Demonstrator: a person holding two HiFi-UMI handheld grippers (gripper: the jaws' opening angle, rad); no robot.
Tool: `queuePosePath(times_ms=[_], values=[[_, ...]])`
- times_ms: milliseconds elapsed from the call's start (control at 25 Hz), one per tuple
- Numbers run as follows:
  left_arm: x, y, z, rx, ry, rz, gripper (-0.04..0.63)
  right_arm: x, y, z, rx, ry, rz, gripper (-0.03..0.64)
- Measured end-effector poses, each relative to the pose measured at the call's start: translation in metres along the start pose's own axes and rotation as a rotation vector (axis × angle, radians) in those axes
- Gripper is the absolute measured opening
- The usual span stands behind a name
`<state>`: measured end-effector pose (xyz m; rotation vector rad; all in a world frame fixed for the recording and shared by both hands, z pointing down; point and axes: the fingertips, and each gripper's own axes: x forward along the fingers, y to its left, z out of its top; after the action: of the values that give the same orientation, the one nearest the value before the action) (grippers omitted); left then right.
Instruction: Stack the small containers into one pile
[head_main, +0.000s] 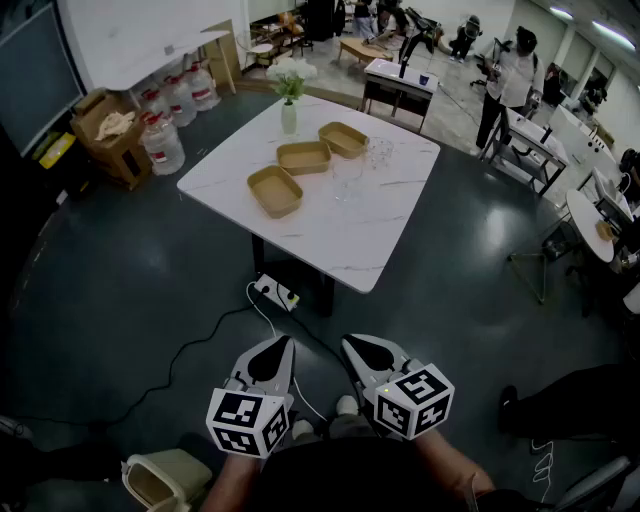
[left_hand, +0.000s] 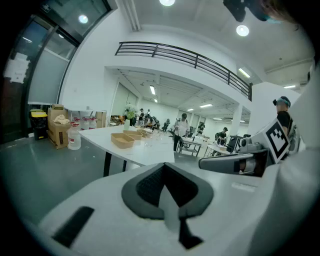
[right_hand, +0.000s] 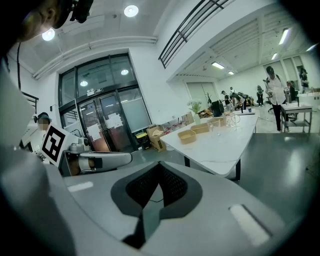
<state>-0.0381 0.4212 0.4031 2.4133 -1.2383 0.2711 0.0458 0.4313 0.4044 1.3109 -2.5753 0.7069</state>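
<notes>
Three shallow brown containers lie apart in a row on the white table (head_main: 380, 240): the nearest (head_main: 274, 191), the middle one (head_main: 303, 157) and the farthest (head_main: 343, 139). They show small in the left gripper view, the nearest one (left_hand: 122, 140), and in the right gripper view, the nearest one (right_hand: 187, 136). My left gripper (head_main: 275, 347) and right gripper (head_main: 358, 347) hang side by side low over the dark floor, well short of the table. Both are shut with nothing between the jaws, as seen on the left gripper (left_hand: 165, 187) and the right gripper (right_hand: 156, 187).
A vase of white flowers (head_main: 289, 105) and clear glasses (head_main: 350, 180) share the table. A power strip (head_main: 275, 292) with cables lies on the floor by the table leg. A cardboard box (head_main: 110, 135), water jugs (head_main: 165, 145), a bin (head_main: 160, 478), desks and people surround it.
</notes>
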Motion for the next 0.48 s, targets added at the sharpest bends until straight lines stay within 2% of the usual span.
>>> queuePosePath(times_ms=[480], values=[[0.028,-0.002,0.002,-0.003,0.021,0.027,-0.003,0.009,-0.024,0.006,0.047,0.018,0.047,0.000]])
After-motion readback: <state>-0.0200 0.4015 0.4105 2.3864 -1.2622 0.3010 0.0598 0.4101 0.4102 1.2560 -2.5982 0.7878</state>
